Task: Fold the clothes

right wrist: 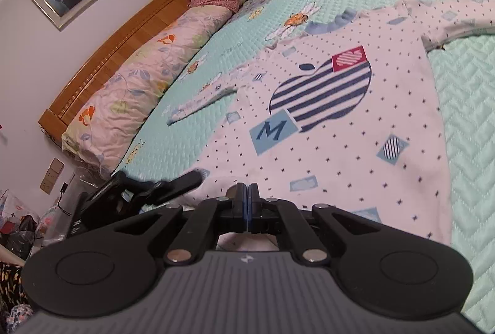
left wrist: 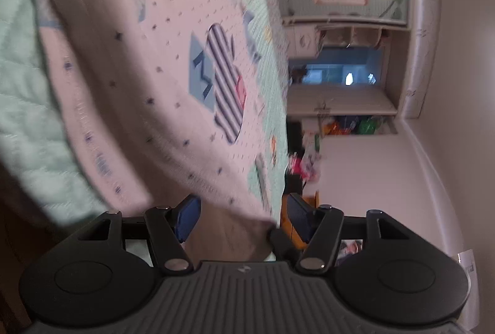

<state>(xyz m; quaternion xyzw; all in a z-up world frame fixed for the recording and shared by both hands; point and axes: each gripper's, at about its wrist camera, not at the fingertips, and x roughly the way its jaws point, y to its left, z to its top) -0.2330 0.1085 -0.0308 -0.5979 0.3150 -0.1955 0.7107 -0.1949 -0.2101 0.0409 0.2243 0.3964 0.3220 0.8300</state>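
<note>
Soft cloth, matt plastic, glossy wood

The shirt [right wrist: 334, 148] is soft knit cloth; the bedspread [right wrist: 464, 117] is quilted, faintly shiny fabric; the headboard [right wrist: 123, 46] is varnished wood; both grippers [right wrist: 246, 194] [left wrist: 241, 219] are matt black plastic.

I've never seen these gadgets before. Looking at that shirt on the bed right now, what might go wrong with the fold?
The right gripper is shut on the shirt hem, but the left gripper stands open with the hem corner only lying between its fingers. Two risks:
1. If the left closes badly, the corner may slip out and the fold will go crooked.
2. One sleeve lies bunched, so it may get creased inside the fold.
</note>
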